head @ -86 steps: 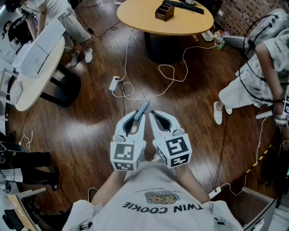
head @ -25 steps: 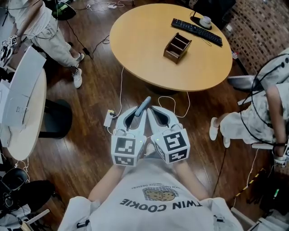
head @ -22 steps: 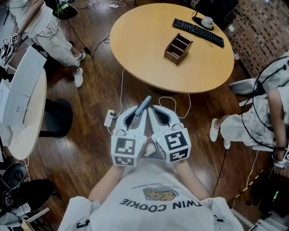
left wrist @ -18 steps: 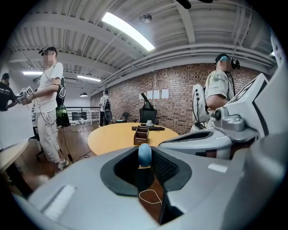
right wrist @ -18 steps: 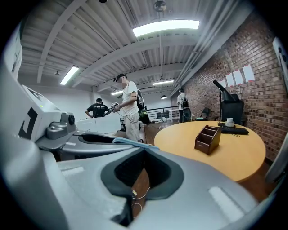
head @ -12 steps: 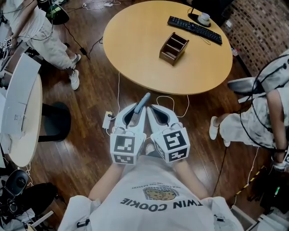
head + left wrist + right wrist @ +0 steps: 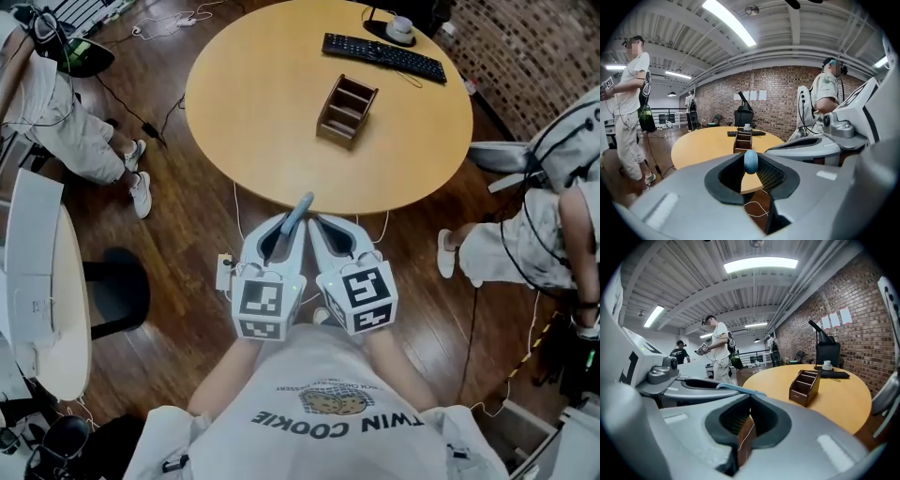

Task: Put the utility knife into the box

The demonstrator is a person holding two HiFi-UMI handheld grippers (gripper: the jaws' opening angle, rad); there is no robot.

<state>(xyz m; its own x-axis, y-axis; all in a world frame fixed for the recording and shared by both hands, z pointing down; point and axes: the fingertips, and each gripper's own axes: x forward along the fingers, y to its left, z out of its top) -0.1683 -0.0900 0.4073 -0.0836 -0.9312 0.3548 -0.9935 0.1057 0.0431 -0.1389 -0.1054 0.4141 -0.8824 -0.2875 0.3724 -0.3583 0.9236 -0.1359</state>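
Note:
A blue-grey utility knife (image 7: 298, 211) sticks out past the tips of my left gripper (image 7: 289, 225), which is shut on its handle. Its rounded end (image 7: 750, 161) shows between the dark pads in the left gripper view. My right gripper (image 7: 320, 226) is held beside it, shut with nothing in it. Both are close to the person's chest, above the floor just short of the round wooden table (image 7: 253, 103). The brown compartmented box (image 7: 345, 111) stands upright near the table's middle. It appears straight ahead as the box (image 7: 743, 139) and to the right as the box (image 7: 805, 387).
A black keyboard (image 7: 384, 56) and a cup lie at the table's far side. White cables and a power strip (image 7: 225, 272) trail on the wood floor. People stand at the left (image 7: 56, 122) and right (image 7: 553, 216). A white table (image 7: 42, 281) is at the left.
The round table and the box have come nearer and lower in the head view as the person walks toward them. Both grippers keep the same pose and grip.

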